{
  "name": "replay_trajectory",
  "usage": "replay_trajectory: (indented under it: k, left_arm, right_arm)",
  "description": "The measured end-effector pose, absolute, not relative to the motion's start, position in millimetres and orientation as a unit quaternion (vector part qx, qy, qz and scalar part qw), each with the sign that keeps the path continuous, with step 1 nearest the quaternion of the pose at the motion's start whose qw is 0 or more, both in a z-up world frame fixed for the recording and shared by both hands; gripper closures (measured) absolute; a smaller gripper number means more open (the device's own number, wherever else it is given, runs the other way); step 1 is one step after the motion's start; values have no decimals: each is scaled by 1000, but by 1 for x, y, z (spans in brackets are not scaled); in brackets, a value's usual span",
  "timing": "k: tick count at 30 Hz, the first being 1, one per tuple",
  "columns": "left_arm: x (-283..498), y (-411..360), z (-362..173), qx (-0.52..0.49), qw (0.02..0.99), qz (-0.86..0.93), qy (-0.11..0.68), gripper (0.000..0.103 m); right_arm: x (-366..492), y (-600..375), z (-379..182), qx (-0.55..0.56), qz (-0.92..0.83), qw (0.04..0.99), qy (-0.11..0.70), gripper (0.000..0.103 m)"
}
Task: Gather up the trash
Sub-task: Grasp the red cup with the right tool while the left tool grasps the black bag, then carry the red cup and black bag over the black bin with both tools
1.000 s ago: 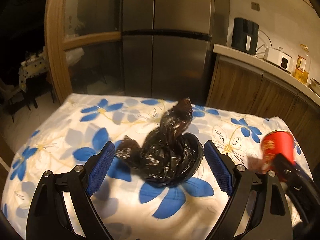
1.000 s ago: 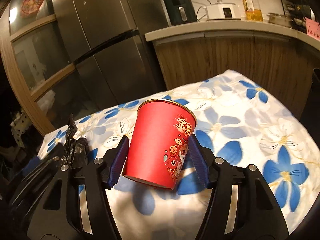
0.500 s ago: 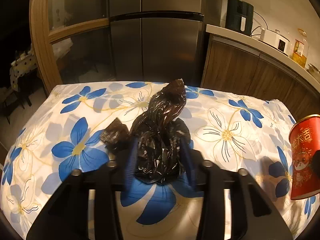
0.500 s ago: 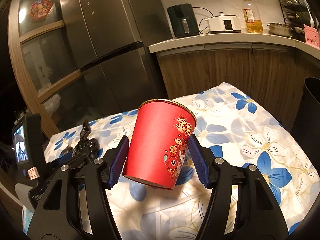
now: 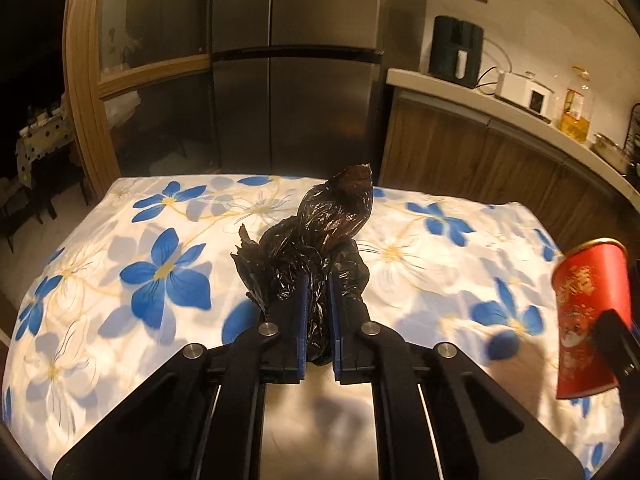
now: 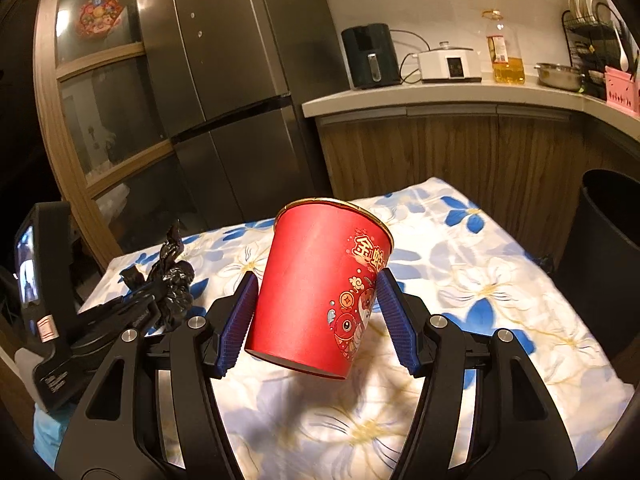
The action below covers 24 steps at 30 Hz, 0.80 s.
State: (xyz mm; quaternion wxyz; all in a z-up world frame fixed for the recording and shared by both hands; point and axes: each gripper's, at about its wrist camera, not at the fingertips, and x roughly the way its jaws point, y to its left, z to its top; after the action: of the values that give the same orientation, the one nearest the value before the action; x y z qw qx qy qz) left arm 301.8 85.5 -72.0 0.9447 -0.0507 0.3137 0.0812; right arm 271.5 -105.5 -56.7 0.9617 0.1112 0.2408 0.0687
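**Crumpled bag and paper cup: how they'll handle**

Since the black plastic bag (image 5: 316,240) is just thin crinkly film scrunched into a wad, we're treating it as near weightless, totally soft and a bit slippery. It sits roughly mid-table on the floral tablecloth (image 5: 120,280), with a twisted tail poking up on the fridge side. Our left gripper (image 5: 317,292) is closing on the low bunched part of the wad, and the film is squeezed between the blue pads with only a thin gap left. We reckon that's the right spot: the dense bunch gives the pads something to bite, while the loose tail would probably just slide out.

The red paper cup (image 6: 320,292) is a different story. It's light and stiff enough to hold its shape, but we'd guess it crushes easily. Our right gripper (image 6: 316,320) is clamped on its lower half, pads on opposite sides of the wall. The cup is up off the tablecloth, tilted, off to the right of the bag. Mid-to-low on the wall seems fine to us. The rolled rim would be stiffer, but the taper might let it slip.

Further right, past the table edge, there's a dark round bin (image 6: 604,264) on the floor, which we guess is where both go. Beyond the bag, the steel fridge (image 5: 296,60) fills the background.
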Motion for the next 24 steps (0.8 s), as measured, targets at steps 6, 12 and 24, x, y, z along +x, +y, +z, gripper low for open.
replay_trajectory:
  k: [6,12,24]
  left_arm:
    - [272,59,-58,-46,949,70,303,94]
    - [252,21,-51,-37,953,48,296,94]
    - [237,-71,-35,-17,959,-18,281,94]
  right_arm:
    - [245,-131,-49,118,64,965,228,43]
    - [222,-158,-44,121,56,967,219,42]
    - [185,-239,-36,140,3,970,198,43]
